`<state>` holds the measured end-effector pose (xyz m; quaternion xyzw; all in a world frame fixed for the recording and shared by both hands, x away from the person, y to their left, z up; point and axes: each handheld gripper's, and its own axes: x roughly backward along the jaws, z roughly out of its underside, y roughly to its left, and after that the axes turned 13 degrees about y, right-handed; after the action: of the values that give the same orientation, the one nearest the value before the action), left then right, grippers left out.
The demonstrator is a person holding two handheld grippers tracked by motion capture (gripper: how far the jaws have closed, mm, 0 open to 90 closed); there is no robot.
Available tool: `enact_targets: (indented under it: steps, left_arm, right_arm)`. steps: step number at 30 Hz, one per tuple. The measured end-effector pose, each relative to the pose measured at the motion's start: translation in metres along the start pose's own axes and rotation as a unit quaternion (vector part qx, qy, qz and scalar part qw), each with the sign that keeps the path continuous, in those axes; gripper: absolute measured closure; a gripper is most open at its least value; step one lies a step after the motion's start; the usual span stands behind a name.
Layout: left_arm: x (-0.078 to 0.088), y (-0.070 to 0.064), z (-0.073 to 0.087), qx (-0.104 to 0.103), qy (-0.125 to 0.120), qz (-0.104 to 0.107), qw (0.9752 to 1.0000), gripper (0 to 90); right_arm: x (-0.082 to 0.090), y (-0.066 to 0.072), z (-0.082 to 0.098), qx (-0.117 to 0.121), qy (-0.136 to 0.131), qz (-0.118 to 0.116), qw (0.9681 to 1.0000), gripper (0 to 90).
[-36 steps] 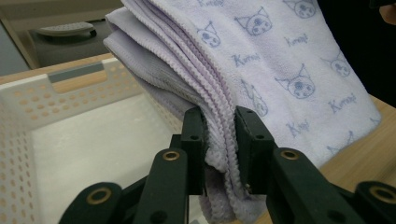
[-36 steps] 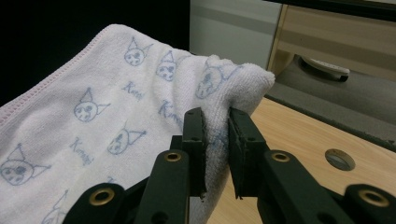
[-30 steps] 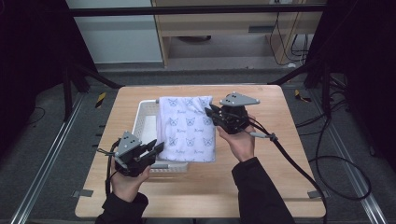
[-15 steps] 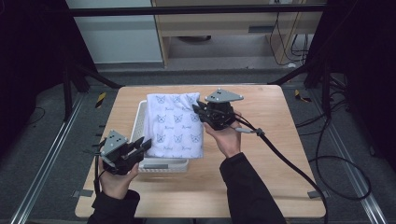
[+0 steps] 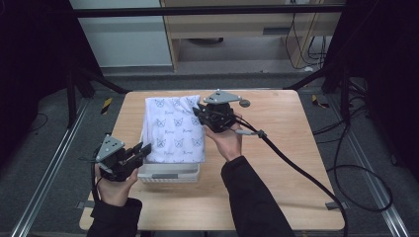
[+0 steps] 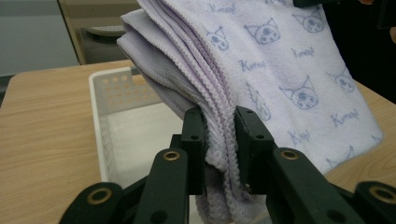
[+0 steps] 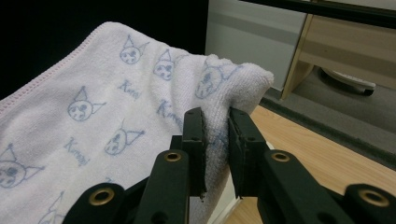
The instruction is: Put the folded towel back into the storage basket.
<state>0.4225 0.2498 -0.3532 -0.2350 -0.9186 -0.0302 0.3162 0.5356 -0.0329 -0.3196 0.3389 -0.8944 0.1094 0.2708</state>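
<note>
A folded towel point(image 5: 174, 131), pale lilac with small cat faces and writing printed on it, is held in the air above a white basket point(image 5: 170, 172) that stands on the wooden bench point(image 5: 286, 197). The two grippers hold the towel at opposite corners, so it hangs stretched between them and covers most of the basket from above.

The left gripper point(image 5: 140, 152) is at the near left corner of the towel, just beside the front left part of the basket. In the left gripper view its jaws are closed on the thick folded edge of the towel point(image 6: 280, 79); several layers of cloth are pressed between the two black pads. Below the cloth, the inside of the basket point(image 6: 105, 107) is seen, with small round holes in its wall.

The right gripper point(image 5: 200, 112) is at the far right corner of the towel, over the far side of the bench. In the right gripper view its jaws are closed on a bunched corner of the towel point(image 7: 93, 121), and the cloth bulges up over the pads. The person's right hand point(image 5: 228, 140) holds this gripper from behind, and a black cable point(image 5: 296, 168) runs from it across the bench to the right edge. The left hand point(image 5: 112, 185) holds the other gripper near the front edge of the bench.

A small dark round thing point(image 5: 244, 103) lies on the bench beyond the right gripper; what it is I cannot tell.
</note>
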Motion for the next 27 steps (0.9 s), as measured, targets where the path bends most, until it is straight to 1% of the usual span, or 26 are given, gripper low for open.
enact_targets:
  steps: [1, 6, 13, 18, 21, 25, 27]
  left_arm:
    - [0.000, 0.002, 0.000, 0.002, -0.001, 0.000, 1.0000, 73.7]
    - [0.000, 0.009, 0.001, 0.005, -0.002, -0.004, 1.0000, 73.7]
    - [-0.001, 0.019, 0.003, 0.013, 0.000, -0.009, 0.9999, 73.8]
    - [-0.005, 0.024, 0.005, 0.015, 0.009, -0.017, 0.9997, 73.8]
    - [-0.008, 0.026, 0.007, 0.013, 0.012, -0.026, 0.9995, 73.8]
    - [-0.013, 0.029, 0.009, 0.016, 0.019, -0.027, 0.9993, 73.8]
    - [-0.016, 0.031, 0.010, 0.015, 0.023, -0.028, 0.9992, 73.8]
  right_arm:
    - [-0.004, 0.001, -0.002, 0.001, 0.002, -0.001, 1.0000, 78.2]
    - [-0.011, 0.004, -0.006, 0.005, 0.002, -0.001, 1.0000, 78.2]
    - [-0.023, 0.007, -0.008, 0.004, 0.005, -0.004, 1.0000, 78.1]
    - [-0.034, 0.008, -0.006, 0.005, 0.010, -0.006, 0.9999, 78.1]
    - [-0.043, 0.009, -0.005, 0.005, 0.015, -0.007, 0.9999, 78.1]
    - [-0.049, 0.009, -0.003, 0.006, 0.021, -0.007, 0.9997, 78.1]
    - [-0.053, 0.009, -0.001, 0.011, 0.026, -0.004, 0.9996, 78.0]
